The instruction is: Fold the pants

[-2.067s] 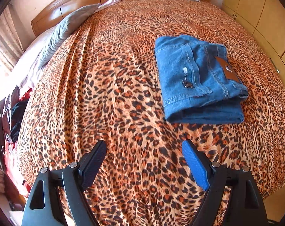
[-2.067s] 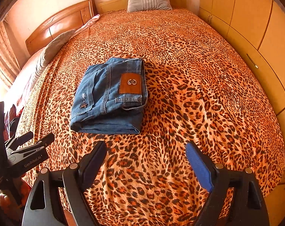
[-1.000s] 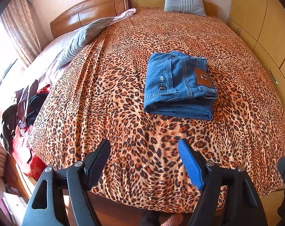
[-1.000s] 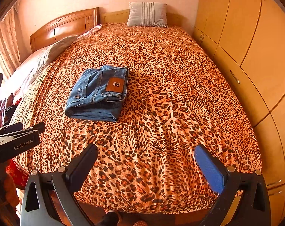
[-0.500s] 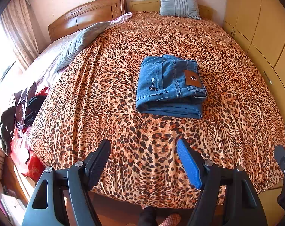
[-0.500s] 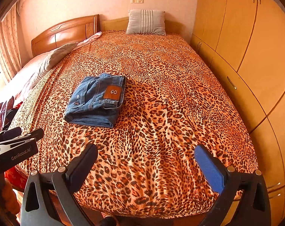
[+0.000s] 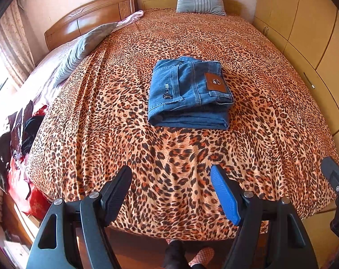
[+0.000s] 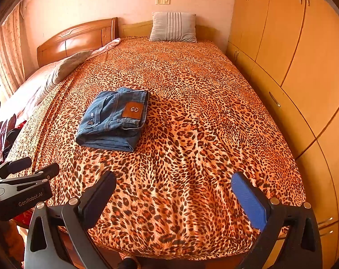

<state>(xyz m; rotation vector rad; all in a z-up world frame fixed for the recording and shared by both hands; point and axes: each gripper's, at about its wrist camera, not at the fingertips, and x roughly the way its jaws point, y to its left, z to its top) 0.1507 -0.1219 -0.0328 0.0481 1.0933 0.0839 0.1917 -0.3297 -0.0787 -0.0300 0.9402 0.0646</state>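
Blue denim pants (image 7: 187, 94) lie folded in a compact rectangle on the leopard-print bed (image 7: 115, 103), brown leather patch facing up. They also show in the right wrist view (image 8: 113, 118), left of centre. My left gripper (image 7: 172, 192) is open and empty, held over the foot edge of the bed, well short of the pants. My right gripper (image 8: 174, 198) is open and empty, also back over the foot edge. The left gripper's body shows at the left edge of the right wrist view (image 8: 21, 190).
A grey striped pillow (image 8: 172, 27) leans at the head of the bed. A grey pillow and pale bedding (image 7: 80, 44) lie along the left side. Wooden wardrobes (image 8: 303, 67) line the right. Red and dark bags (image 7: 19, 157) sit on the floor at left.
Both grippers have pulled back and up from the bed, so the folded pants look smaller and farther away. Both stay open and empty.
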